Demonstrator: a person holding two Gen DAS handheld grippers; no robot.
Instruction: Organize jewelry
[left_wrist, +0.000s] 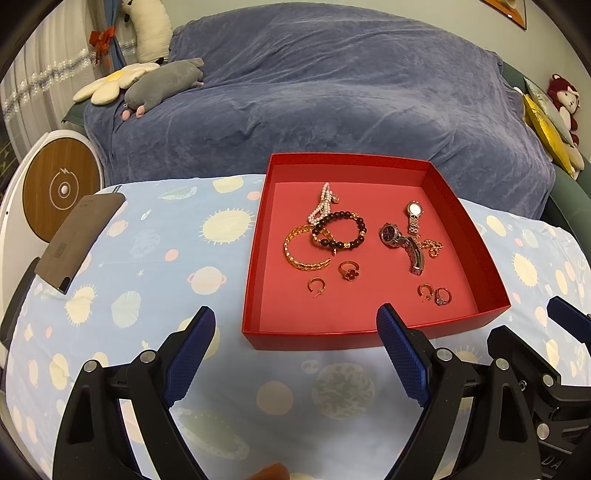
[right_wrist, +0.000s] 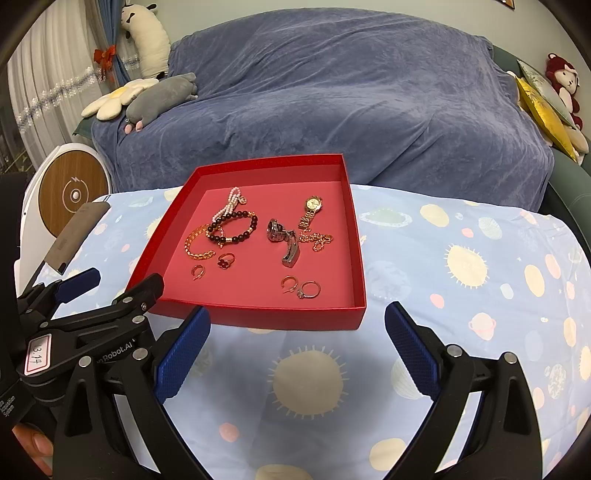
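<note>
I had both grippers hanging over the space-print cloth (right_wrist: 461, 266), short of the red box (left_wrist: 317, 338), with nothing between the fingers of either one.

The left gripper (left_wrist: 295, 350) had its blue pads spread wide. The near wall of the box lay just ahead of its fingertips, stretching across the gap between them, and the right-hand pad (left_wrist: 400, 354) overlapped that wall in the view. The right gripper (right_wrist: 297, 349) was equally wide apart, and the box sat ahead and mostly to the left of its gap, its near right corner lying roughly between the tips.

Everything lay inside the box, beyond the fingers. Ahead of the left gripper's gap I saw a gold chain bracelet (left_wrist: 304, 249) overlapped by a dark beaded bracelet (left_wrist: 340, 230), with a pearl strand (left_wrist: 323, 206) behind them. Nearer the tips lay a red flower ring (left_wrist: 349, 271) and a hoop earring (left_wrist: 317, 286). Further right, past the right-hand pad, were a dark-faced watch (left_wrist: 402, 245), a gold watch (left_wrist: 414, 218), a thin gold chain (left_wrist: 432, 247), a second hoop earring (left_wrist: 426, 291) and a stone ring (left_wrist: 442, 295) just beside it.
</note>
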